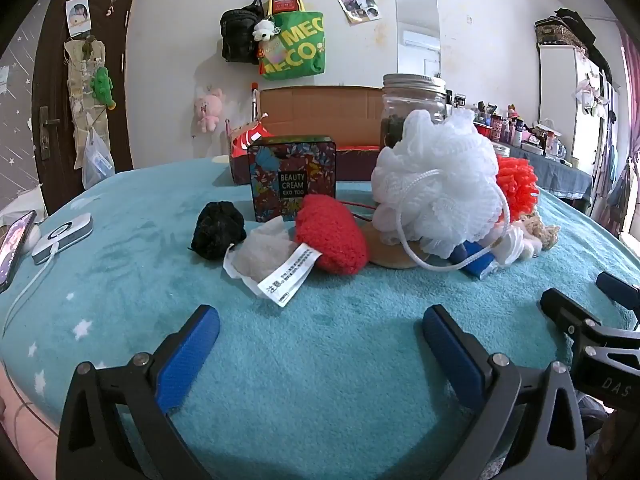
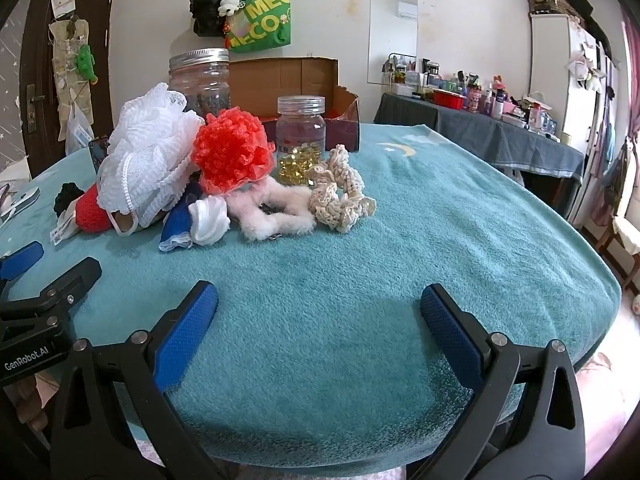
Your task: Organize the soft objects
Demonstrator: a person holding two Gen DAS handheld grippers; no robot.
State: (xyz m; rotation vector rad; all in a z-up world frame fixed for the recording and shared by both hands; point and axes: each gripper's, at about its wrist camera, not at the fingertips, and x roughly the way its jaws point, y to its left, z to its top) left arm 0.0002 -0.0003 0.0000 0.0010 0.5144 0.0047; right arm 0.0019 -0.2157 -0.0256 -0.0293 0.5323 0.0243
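A pile of soft things lies on the teal blanket (image 1: pixel 320 340): a white mesh bath puff (image 1: pixel 436 176) (image 2: pixel 144 160), a red-orange puff (image 1: pixel 516 184) (image 2: pixel 234 150), a red knitted piece (image 1: pixel 332 232), a black fuzzy ball (image 1: pixel 218 230), a grey pouch with a white label (image 1: pixel 266 258), a pink fluffy piece (image 2: pixel 276 208), a cream crocheted piece (image 2: pixel 340 190) and a blue-and-white cloth (image 2: pixel 192 220). My left gripper (image 1: pixel 320 340) is open and empty, in front of the pile. My right gripper (image 2: pixel 320 320) is open and empty, to the right of the pile.
A "Beauty Cream" tin (image 1: pixel 294 176), a large glass jar (image 1: pixel 414 108), a small jar of yellow capsules (image 2: pixel 301 140) and an open cardboard box (image 1: pixel 320 120) stand behind the pile. A phone (image 1: pixel 14 244) and a white device (image 1: pixel 62 236) lie far left.
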